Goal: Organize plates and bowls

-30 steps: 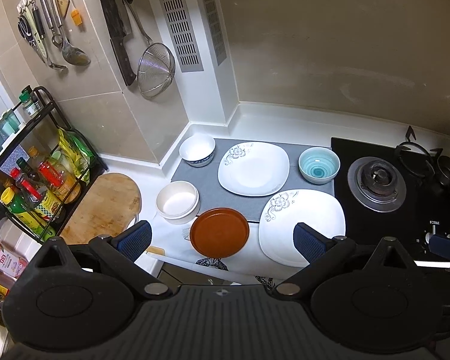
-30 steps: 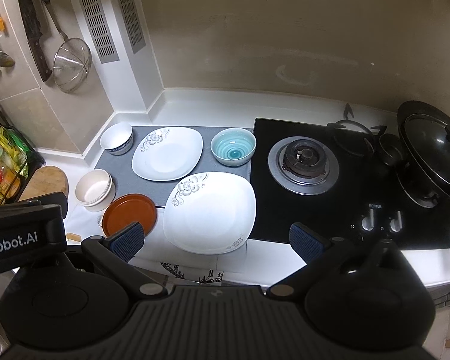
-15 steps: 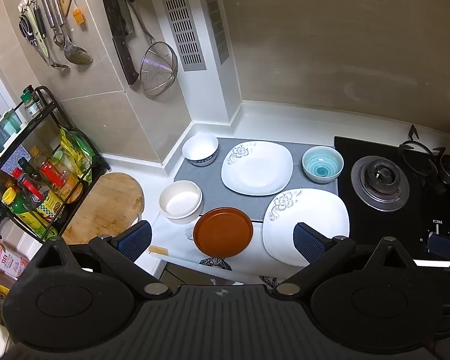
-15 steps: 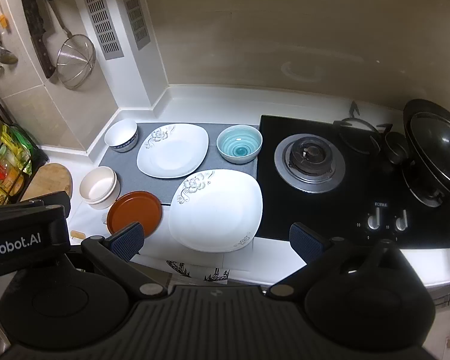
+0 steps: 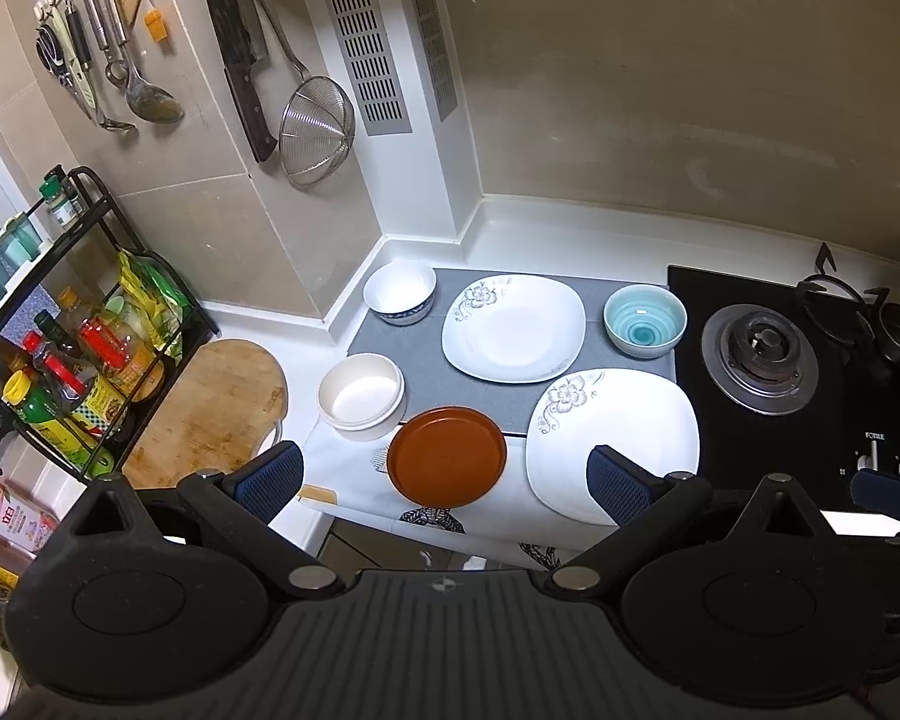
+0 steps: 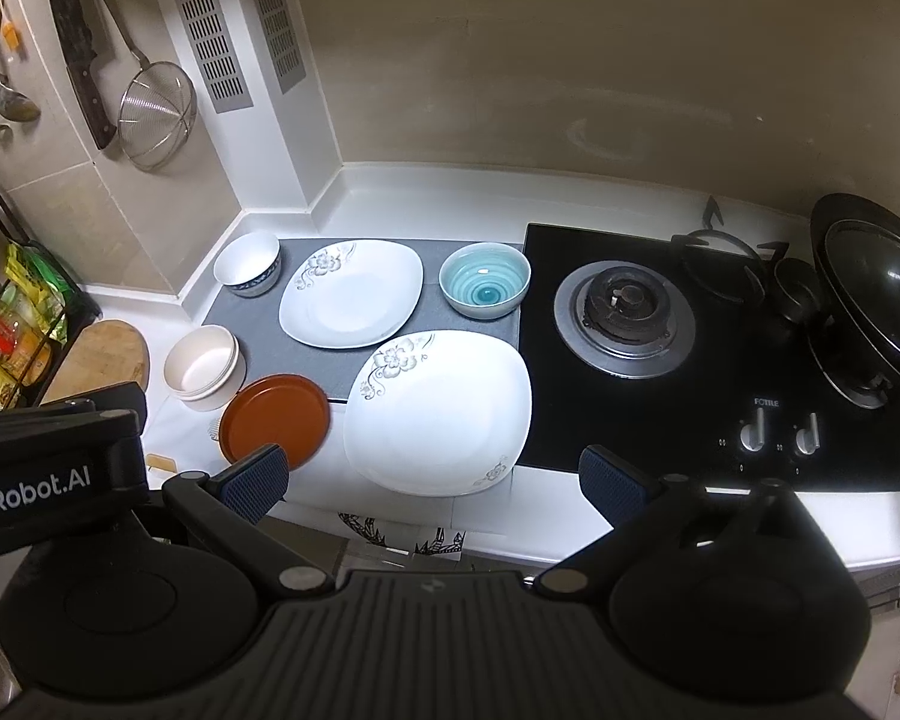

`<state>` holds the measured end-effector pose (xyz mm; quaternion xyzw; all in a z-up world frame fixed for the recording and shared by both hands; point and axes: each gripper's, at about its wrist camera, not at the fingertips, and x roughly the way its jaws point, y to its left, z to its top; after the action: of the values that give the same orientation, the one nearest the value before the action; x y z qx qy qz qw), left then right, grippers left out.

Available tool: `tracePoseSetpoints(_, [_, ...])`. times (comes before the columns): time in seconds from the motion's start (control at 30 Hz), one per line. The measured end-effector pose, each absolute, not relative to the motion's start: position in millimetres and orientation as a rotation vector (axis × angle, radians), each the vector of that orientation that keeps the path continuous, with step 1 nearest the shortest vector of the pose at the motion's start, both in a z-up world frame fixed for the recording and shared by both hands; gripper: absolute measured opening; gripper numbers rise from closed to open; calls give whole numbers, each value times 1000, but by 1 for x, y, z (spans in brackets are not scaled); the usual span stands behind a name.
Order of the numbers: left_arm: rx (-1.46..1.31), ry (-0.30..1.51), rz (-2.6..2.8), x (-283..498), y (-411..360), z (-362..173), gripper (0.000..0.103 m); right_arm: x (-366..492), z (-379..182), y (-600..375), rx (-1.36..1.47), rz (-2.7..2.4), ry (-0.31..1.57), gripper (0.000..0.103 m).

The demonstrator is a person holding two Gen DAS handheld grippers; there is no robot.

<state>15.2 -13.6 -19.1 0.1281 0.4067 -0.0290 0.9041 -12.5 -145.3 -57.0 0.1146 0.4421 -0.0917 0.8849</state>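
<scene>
On a grey mat (image 5: 426, 375) lie a white flowered square plate (image 5: 513, 327) at the back and a second one (image 5: 615, 438) at the front, a teal bowl (image 5: 645, 321) and a white bowl with a blue band (image 5: 399, 291). A cream bowl (image 5: 360, 396) and a brown round plate (image 5: 447, 456) sit to the left front. The same dishes show in the right wrist view: plates (image 6: 351, 294) (image 6: 438, 414), teal bowl (image 6: 485, 279), brown plate (image 6: 275, 420). My left gripper (image 5: 444, 483) and right gripper (image 6: 432, 483) are open, empty, above the counter's front edge.
A black gas hob (image 6: 690, 348) with a lidded wok (image 6: 870, 294) stands on the right. A round wooden board (image 5: 210, 414) and a black rack of bottles (image 5: 60, 360) stand at the left. Utensils, a cleaver and a strainer (image 5: 315, 132) hang on the wall.
Both views have shifted slightly, so the dishes sit a little further right and lower in frame. No dish has moved; both grippers stay open.
</scene>
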Motion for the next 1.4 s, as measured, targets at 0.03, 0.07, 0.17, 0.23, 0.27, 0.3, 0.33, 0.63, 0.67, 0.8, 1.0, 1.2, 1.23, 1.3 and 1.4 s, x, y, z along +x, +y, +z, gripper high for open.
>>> tracePoseSetpoints(0.03, [266, 840, -60, 15, -14, -19, 101, -13, -57, -145, 235, -192, 918, 103])
tracePoseSetpoints(0.07, [266, 840, -60, 14, -13, -19, 101, -13, -57, -144, 236, -192, 918, 103])
tracePoseSetpoints(0.17, [266, 843, -62, 15, -14, -19, 101, -14, -58, -145, 245, -189, 922, 103])
tracePoseSetpoints(0.23, [268, 847, -64, 16, -13, -21, 101, -14, -59, -143, 246, -190, 925, 103])
tracePoseSetpoints(0.27, [267, 850, -66, 16, -12, -21, 101, -15, -60, -143, 246, -190, 927, 103])
tracePoseSetpoints(0.3, [267, 852, -68, 16, -12, -22, 101, -15, -60, -143, 246, -190, 929, 103])
tracePoseSetpoints(0.33, [267, 854, -69, 17, -11, -22, 101, -14, -61, -143, 246, -191, 930, 103])
tracePoseSetpoints(0.63, [286, 868, -87, 29, -12, -35, 101, -5, -75, -143, 273, -216, 952, 103])
tracePoseSetpoints(0.67, [286, 874, -89, 32, -10, -39, 101, -1, -79, -141, 278, -220, 964, 103])
tracePoseSetpoints(0.8, [275, 898, -155, 52, -3, -61, 101, 12, -95, -133, 263, -256, 973, 103])
tracePoseSetpoints(1.0, [200, 985, -354, 98, 18, -130, 101, 46, -148, -119, 238, -285, 1045, 103])
tracePoseSetpoints(1.2, [106, 1141, -644, 153, 50, -185, 98, 55, -203, -129, 534, -113, 1004, 102])
tracePoseSetpoints(1.23, [93, 1136, -683, 161, 56, -188, 98, 54, -210, -134, 600, -107, 988, 103])
tracePoseSetpoints(1.3, [101, 1141, -718, 177, 66, -194, 98, 52, -218, -136, 625, -154, 948, 103])
tracePoseSetpoints(1.4, [149, 1159, -730, 203, 68, -212, 95, 50, -222, -139, 579, -216, 866, 103])
